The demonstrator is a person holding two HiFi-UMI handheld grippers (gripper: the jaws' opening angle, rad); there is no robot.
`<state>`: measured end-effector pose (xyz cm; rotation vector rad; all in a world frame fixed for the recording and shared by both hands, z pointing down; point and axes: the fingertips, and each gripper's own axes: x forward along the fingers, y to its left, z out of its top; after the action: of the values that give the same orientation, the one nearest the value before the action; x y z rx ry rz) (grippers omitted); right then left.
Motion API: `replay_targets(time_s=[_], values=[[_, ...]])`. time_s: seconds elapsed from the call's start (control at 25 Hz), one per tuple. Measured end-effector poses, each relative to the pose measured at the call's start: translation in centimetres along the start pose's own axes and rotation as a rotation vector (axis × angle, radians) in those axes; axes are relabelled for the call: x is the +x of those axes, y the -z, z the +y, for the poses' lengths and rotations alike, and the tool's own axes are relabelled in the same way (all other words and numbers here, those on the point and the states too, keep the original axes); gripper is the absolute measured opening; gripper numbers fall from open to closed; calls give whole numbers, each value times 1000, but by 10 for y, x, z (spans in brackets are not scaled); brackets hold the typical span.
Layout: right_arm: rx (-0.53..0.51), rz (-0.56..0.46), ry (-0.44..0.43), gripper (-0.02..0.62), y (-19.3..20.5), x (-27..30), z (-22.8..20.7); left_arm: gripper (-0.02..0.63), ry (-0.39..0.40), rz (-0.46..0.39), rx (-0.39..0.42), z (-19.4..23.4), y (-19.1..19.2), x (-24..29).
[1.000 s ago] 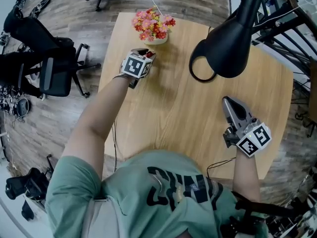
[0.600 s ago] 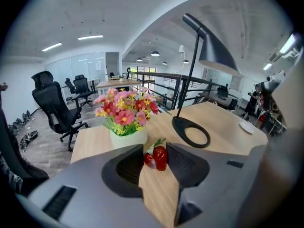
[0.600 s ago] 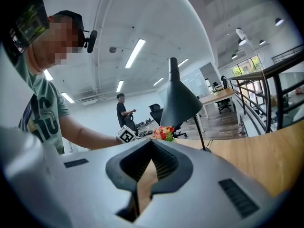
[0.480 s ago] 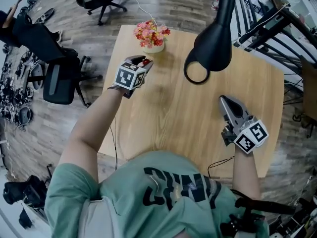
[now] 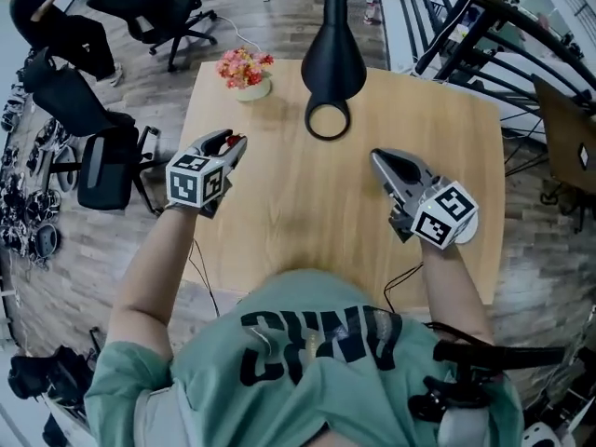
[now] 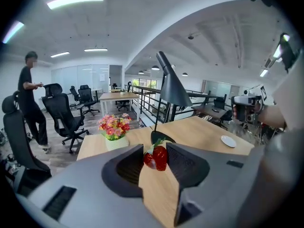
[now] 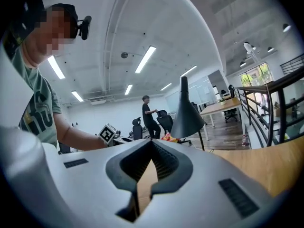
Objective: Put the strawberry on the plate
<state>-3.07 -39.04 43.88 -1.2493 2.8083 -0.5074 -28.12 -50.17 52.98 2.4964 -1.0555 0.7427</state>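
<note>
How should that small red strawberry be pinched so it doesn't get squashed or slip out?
Pinch the small red strawberry across its wide middle, just under the green leaves, one jaw from each side. It narrows toward its tip, so a pinch there may slide off; the broad part probably seats better on the pads. The left gripper holds it that way now.

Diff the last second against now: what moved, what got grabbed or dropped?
The left gripper has lifted and pulled back from the flower pot, jaws still clamped on the strawberry. The right gripper shifted a little and stays shut and empty. Nothing was grabbed or released. The flower pot, lamp and plate stayed put on the table.
</note>
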Motion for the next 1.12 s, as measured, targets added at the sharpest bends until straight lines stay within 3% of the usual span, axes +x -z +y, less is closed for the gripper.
replay_targets(time_s=[0.12,0.28,0.56,0.76,0.92,1.12], values=[[-21,21,-43,5,0,-12,11,153,-7,-27,-41,-31,14,-29],[-45,35,-39,5,-8,-28,29,153,14,-56,-72,-63,35,-60],[-57,15,71,5,-16,-55,78,153,126,-96,-56,-86,53,-116],[-65,11,157,5,-13,-72,120,153,235,-86,-70,-104,91,-148],[-60,29,189,5,-7,-77,144,153,258,-68,-101,-100,125,-166],[-90,33,199,5,-17,-89,152,153,254,-81,-140,-103,136,-173]])
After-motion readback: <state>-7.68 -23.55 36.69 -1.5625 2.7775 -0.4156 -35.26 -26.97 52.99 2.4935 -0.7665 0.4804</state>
